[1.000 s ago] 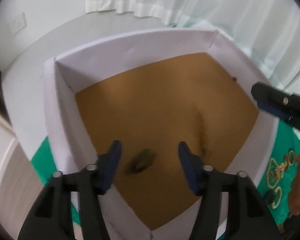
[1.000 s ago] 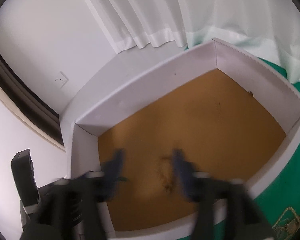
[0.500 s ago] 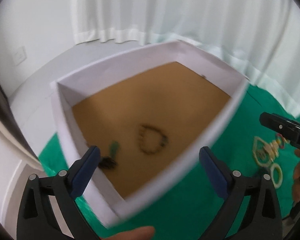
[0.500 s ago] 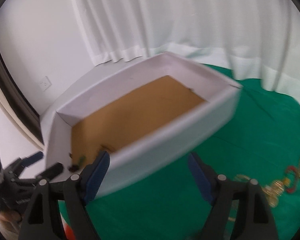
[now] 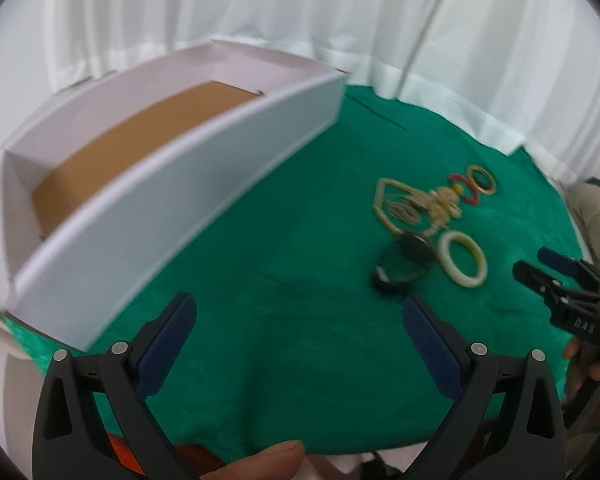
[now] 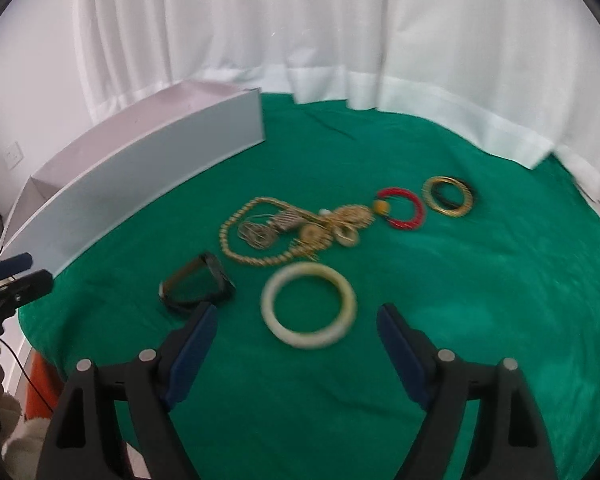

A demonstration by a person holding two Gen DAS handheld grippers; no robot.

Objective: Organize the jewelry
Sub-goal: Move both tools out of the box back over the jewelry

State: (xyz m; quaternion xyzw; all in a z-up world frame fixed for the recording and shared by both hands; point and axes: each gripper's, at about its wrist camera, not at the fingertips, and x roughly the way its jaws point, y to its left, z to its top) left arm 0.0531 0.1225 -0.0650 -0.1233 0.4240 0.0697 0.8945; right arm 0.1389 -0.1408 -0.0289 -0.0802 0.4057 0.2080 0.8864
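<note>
— What lies around the green cloth?
— White curtains hang behind it, their hems resting on its far edge.
— Anything to its left?
— A white wall with a socket. Below the cloth's near-left edge shows something orange-red, beside a thin dark cable.

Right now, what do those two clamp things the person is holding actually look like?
Both are matt black plastic tools. The left gripper and right gripper each have two angled fingers lined with ribbed dark blue pads and silver rivets at the hinges. The right one's body carries white lettering, and a thin black cable trails below the left one.
</note>
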